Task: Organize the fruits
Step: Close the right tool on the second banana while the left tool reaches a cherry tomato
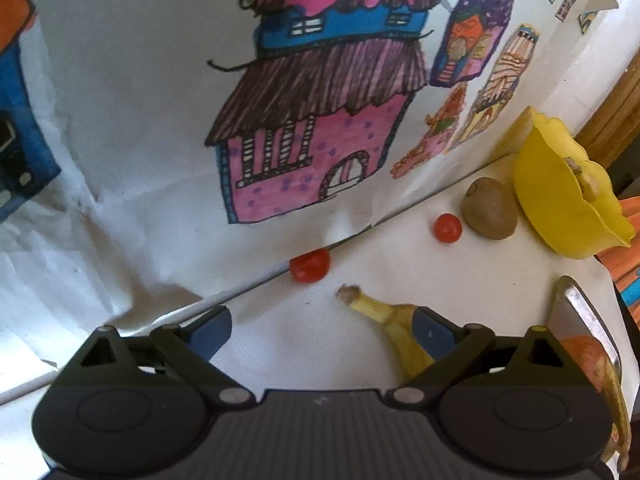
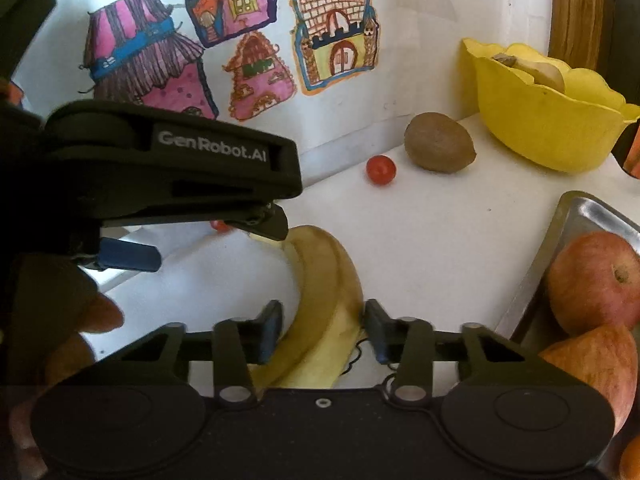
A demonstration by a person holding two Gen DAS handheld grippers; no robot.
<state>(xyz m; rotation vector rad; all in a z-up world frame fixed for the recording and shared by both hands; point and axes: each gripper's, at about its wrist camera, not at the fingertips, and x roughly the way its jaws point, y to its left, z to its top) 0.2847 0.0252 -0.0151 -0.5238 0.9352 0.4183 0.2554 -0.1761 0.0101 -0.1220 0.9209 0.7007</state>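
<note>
The sorting looks partly done. At the right edge of the right wrist view a metal tray (image 2: 560,236) already holds apples (image 2: 592,280), with something orange in the lower right corner, and the yellow bowl (image 2: 540,124) at upper right holds what seems to be a banana piece. The banana (image 2: 324,292) lies loose on the white table (image 2: 440,220) at lower centre, between the pads of the right gripper (image 2: 322,330); the jaws stand narrow on either side of it, and whether they press it yet cannot be told. The left gripper (image 1: 322,326), jaws wide apart and empty, hovers over the banana's stem end. Still unsorted, by this reading, are the kiwi (image 2: 438,146) beside the bowl and two small tomatoes (image 2: 381,169), one at centre, one half hidden left of centre.
</note>
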